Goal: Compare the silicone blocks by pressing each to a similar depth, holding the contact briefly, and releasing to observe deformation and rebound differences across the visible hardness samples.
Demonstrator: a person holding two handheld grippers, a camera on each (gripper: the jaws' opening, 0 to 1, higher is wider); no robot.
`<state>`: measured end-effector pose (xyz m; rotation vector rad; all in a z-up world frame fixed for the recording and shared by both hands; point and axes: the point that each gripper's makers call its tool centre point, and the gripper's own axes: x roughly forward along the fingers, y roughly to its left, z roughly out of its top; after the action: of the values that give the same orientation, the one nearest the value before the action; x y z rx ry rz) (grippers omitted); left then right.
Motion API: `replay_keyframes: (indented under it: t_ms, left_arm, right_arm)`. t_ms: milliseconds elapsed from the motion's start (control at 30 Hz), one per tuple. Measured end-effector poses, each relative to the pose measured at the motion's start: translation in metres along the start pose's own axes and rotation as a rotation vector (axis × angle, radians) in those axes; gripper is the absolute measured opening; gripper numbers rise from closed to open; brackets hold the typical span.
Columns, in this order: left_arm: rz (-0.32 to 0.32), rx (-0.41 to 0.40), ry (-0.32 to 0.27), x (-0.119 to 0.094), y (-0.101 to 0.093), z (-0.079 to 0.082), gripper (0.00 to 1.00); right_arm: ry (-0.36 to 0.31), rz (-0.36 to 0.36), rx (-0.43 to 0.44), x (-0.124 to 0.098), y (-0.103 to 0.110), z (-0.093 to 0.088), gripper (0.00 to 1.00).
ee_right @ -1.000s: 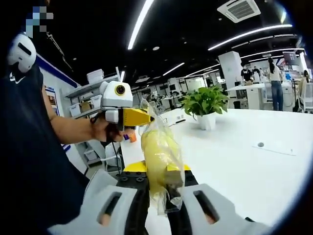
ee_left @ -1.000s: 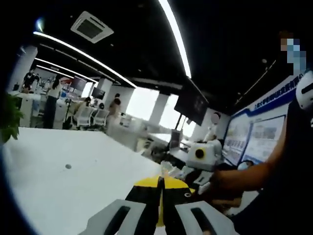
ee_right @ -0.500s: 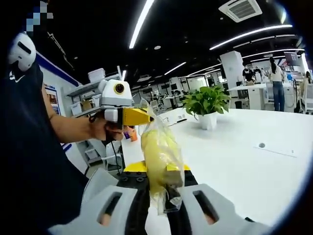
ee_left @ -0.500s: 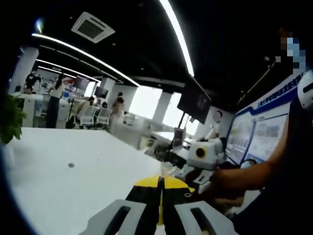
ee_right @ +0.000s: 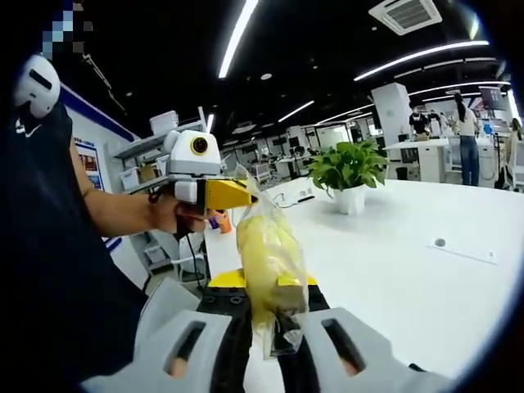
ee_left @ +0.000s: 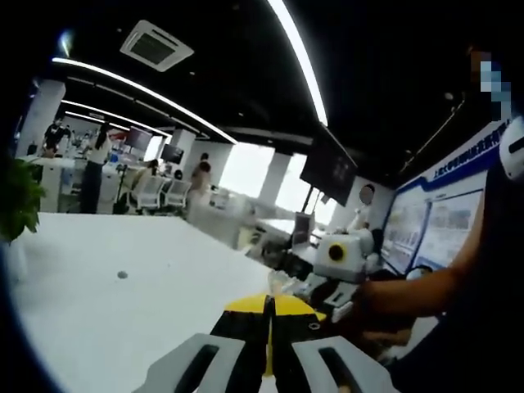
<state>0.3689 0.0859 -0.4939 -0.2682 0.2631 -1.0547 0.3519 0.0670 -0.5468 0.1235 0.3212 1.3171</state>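
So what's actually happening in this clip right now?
A person holds a gripper in each hand above a white table. The right gripper is shut on a yellow item in a clear plastic bag, held upright off the table. The left gripper has its jaws shut together with nothing visible between them. A potted plant stands on the table. Nothing is being pressed.

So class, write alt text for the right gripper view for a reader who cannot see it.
The right hand-held gripper is shut on a yellow object in a clear plastic bag above a white table. The left hand-held gripper, held by a person's hand, sits beside the bag; a potted plant stands farther back.
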Motion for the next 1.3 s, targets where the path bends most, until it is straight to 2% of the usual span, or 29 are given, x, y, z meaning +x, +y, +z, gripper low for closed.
replay_keyframes:
  t_ms: [167, 467, 567, 933, 1100, 1300]
  left_arm:
    - [0.000, 0.012, -0.003, 0.0002, -0.0016, 0.0010, 0.00]
    - [-0.001, 0.005, -0.002, -0.0006, -0.0021, 0.0013, 0.00]
    - [0.004, -0.006, -0.004, -0.0014, -0.0016, 0.0011, 0.00]
    - [0.019, -0.019, 0.002, -0.0056, -0.0029, -0.0014, 0.00]
    - [0.028, -0.036, -0.011, -0.0075, -0.0017, 0.0003, 0.00]
    - [0.047, -0.015, -0.028, -0.0089, 0.0025, 0.0014, 0.00]
  right_arm:
    - [-0.010, 0.000, 0.040, -0.0009, -0.0004, 0.0009, 0.04]
    - [-0.006, -0.006, 0.038, -0.0014, -0.0011, 0.0014, 0.07]
    - [-0.001, 0.000, 0.065, -0.0011, 0.0002, 0.0008, 0.08]
    - [0.001, -0.009, 0.029, 0.0009, 0.0041, -0.0017, 0.10]
    - [0.001, -0.003, 0.044, 0.0024, 0.0043, -0.0003, 0.12]
    - [-0.010, -0.017, 0.051, 0.0056, 0.0022, 0.0005, 0.14]
